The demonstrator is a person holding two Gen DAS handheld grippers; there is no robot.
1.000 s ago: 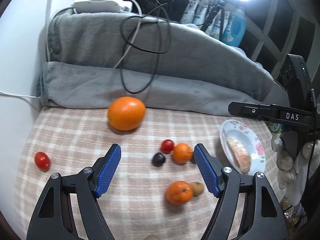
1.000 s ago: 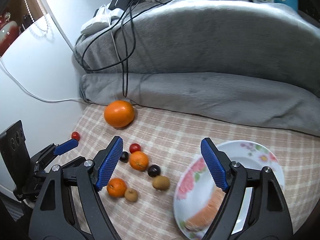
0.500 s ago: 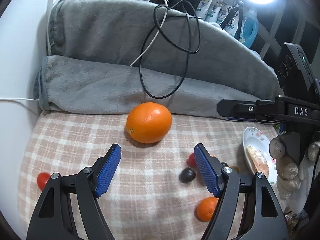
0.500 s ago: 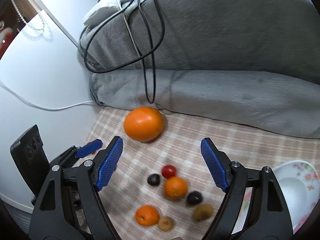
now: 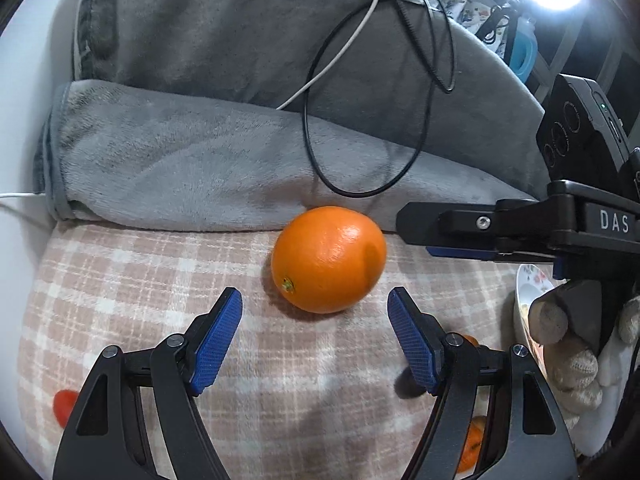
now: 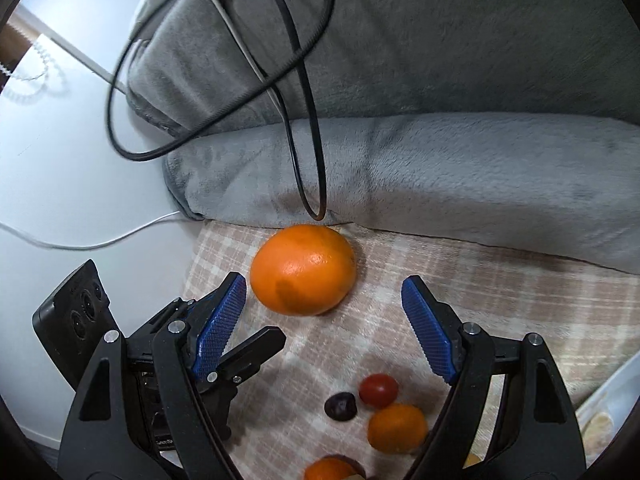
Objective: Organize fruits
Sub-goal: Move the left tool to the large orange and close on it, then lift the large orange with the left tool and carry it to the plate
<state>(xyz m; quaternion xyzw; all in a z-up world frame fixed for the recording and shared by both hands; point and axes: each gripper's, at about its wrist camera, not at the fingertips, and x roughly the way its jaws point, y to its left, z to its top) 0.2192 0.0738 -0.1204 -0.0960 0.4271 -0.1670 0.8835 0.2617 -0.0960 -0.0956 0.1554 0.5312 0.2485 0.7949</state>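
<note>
Both tongs, left tongs and right tongs, gape empty near the large orange on a checked cloth, grey blanket behind.

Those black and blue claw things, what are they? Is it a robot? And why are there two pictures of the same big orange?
No robot here: a person holds one pinching tool in each hand. Each tool has two blue fingers and a small camera looking out along them, so you get two pictures. One is from the left gripper, the other from the right gripper. Both are open and hold nothing. Both point at the big orange, which lies on a checked cloth next to a grey blanket with black cables on it. The right camera also shows a cherry tomato, a dark little fruit and a small orange. A flowery plate peeks in at the edge.
</note>
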